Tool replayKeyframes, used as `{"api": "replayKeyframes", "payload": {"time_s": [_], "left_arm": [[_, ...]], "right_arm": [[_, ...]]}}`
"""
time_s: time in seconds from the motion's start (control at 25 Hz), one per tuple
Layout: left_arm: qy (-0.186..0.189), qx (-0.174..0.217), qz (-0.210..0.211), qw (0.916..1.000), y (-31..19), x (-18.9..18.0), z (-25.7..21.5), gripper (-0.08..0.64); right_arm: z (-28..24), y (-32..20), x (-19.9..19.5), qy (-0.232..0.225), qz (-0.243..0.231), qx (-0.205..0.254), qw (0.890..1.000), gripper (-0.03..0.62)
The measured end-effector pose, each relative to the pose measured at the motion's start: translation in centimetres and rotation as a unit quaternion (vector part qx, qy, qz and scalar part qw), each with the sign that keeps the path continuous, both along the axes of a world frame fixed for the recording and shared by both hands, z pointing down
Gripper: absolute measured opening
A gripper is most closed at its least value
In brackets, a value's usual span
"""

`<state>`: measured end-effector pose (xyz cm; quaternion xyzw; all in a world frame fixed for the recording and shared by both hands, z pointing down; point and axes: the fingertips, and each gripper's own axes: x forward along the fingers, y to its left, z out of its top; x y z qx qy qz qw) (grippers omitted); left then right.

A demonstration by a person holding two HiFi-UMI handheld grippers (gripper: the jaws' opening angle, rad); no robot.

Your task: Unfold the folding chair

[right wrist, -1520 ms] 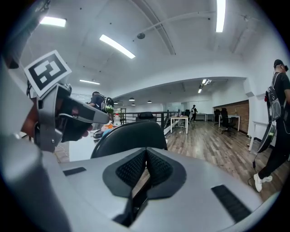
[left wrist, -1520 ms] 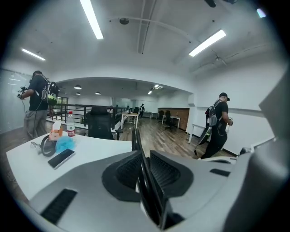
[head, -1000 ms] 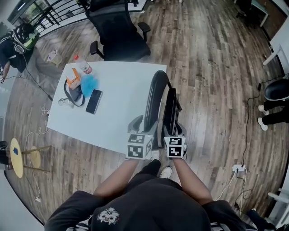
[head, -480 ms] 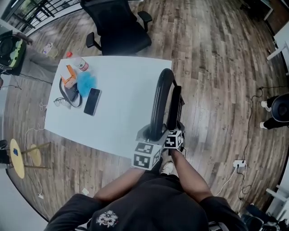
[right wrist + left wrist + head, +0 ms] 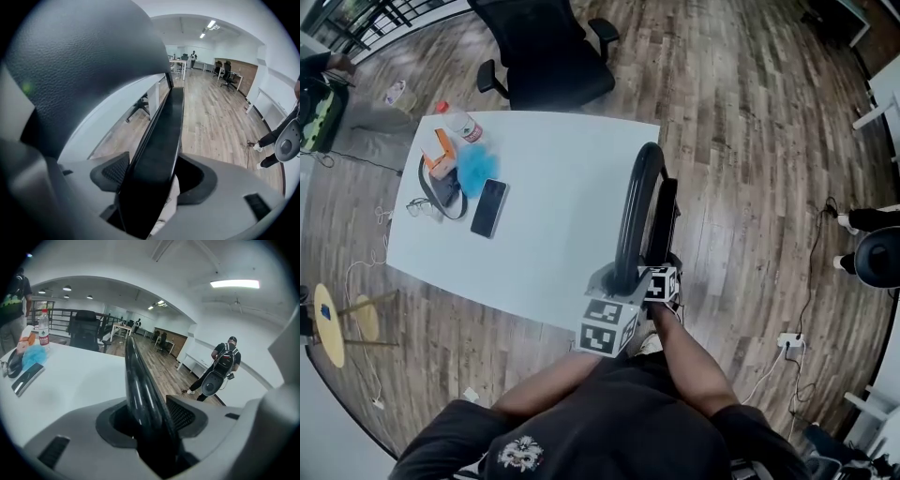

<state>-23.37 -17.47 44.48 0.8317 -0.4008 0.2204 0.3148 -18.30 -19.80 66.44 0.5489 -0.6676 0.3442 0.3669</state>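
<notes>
A black folding chair stands folded against the right edge of the white table. Its rounded backrest and flat seat panel lie close side by side. My left gripper sits on the near end of the backrest; its jaws are closing and the pads press the glossy backrest rim. My right gripper straddles the seat panel with its jaws open. The left pad lies against the panel and a gap shows on the right side.
On the table's far left lie a phone, a blue puff, an orange box and a bottle. A black office chair stands behind the table. A person stands to the right, near a power strip.
My right gripper has dropped down over the near end of the seat panel. The left gripper sank slightly along the backrest rim. The chair stays folded.
</notes>
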Motion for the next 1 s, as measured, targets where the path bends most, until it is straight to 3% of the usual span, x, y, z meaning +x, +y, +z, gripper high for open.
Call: {"api": "replayKeyframes", "payload": {"time_s": [0.16,0.52,0.88,1.0], "left_arm": [[-0.004,-0.004,-0.001,1.0,0.0,0.0,0.1,0.19],[-0.05,-0.001,-0.019,0.9986,-0.3,0.4,0.4,0.189],[-0.084,-0.012,-0.037,0.9957,0.3,3.1,1.2,0.181],[-0.091,-0.023,-0.041,0.9947,0.4,3.7,2.1,0.181]], "right_arm": [[0.3,0.1,0.3,-0.006,0.0,0.0,1.0,0.302],[-1.1,0.6,3.7,-0.05,0.015,0.015,0.999,0.302],[-1.3,2.6,12.6,-0.106,0.011,0.035,0.994,0.302],[-0.9,3.4,16.2,-0.148,0.003,0.041,0.988,0.301]]}}
